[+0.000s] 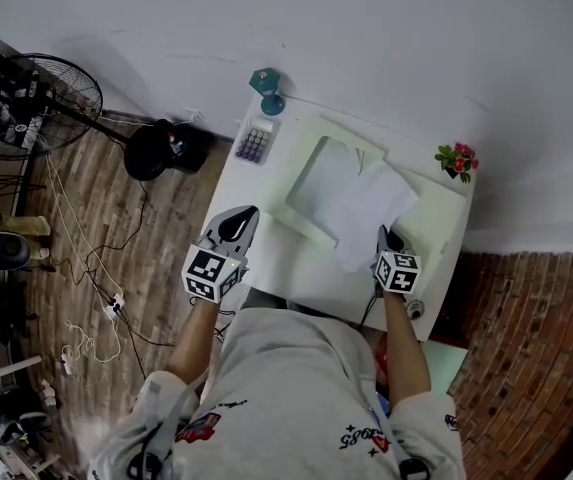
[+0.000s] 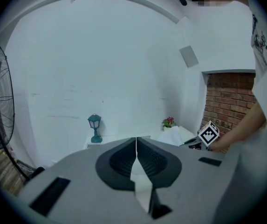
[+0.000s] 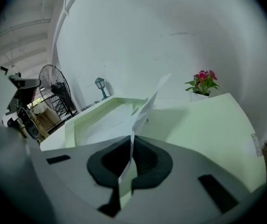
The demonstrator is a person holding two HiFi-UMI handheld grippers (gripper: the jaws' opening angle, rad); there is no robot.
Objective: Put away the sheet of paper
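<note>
Head view: a white table [image 1: 286, 263] stands against the wall, with a pale green tray [image 1: 301, 178] on it. The sheet [image 1: 371, 208] lies partly in the tray and hangs out over its right side. Its near corner is pinched in the right gripper [image 1: 386, 238] at the table's front right. The left gripper [image 1: 244, 218] hovers over the table's front left edge, well apart from the sheet. A lamp [image 1: 266, 88] and a calculator [image 1: 254, 143] sit at the back left corner, and a plant [image 1: 456, 160] at the back right. A fan [image 1: 36, 103] stands on the wood floor to the left.

Left gripper view: the left gripper's [image 2: 136, 139] jaws meet at the tips with nothing between them (only a pale gap lower down, where the pads curve apart). Beyond them are the lamp [image 2: 94, 127], the plant [image 2: 168, 122] and the other gripper's marker cube [image 2: 209, 133].

Right gripper view: the right gripper's [image 3: 132, 139] jaws are closed narrow on the sheet [image 3: 147, 106], which rises edge-on from between the pads and leans toward the tray [image 3: 77, 125]. The lamp [image 3: 100, 85], fan [image 3: 54, 85] and plant [image 3: 202, 83] stand behind.
</note>
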